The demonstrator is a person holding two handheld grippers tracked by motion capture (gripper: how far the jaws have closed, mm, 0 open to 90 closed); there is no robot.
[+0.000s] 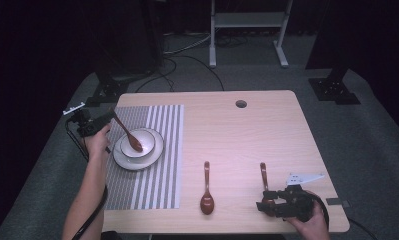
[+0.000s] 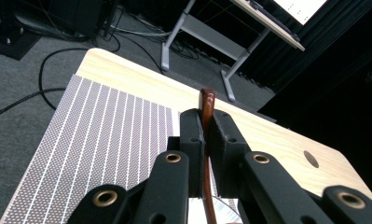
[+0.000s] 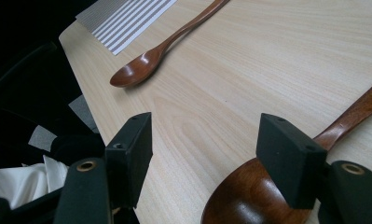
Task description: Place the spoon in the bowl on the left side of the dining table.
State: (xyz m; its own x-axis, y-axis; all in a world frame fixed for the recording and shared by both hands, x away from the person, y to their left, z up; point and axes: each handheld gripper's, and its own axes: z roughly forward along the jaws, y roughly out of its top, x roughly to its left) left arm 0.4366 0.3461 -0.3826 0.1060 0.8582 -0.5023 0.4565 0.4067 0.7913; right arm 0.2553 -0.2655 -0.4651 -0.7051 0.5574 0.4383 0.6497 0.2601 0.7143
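Held spoon: a long brown wooden spoon (image 1: 126, 132), its bowl inside the white round bowl (image 1: 146, 141), handle raised toward the far left.
Left gripper (image 2: 205, 135): jaws closed tight on the spoon handle.
Bowl: stands on a white plate (image 1: 122, 160) on the grey striped placemat (image 1: 162, 170).
Right gripper (image 1: 268, 204): jaws wide apart, holding nothing, over the bowl of a second brown wooden spoon (image 3: 361, 109).
Third brown wooden spoon (image 1: 207, 190): lies on the light wooden table (image 1: 237, 135), between placemat and right gripper.

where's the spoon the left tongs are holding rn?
High view, left side: the held spoon slants over the striped placemat, its bowl end inside the white bowl on the plate, its handle clamped in the left tongs.
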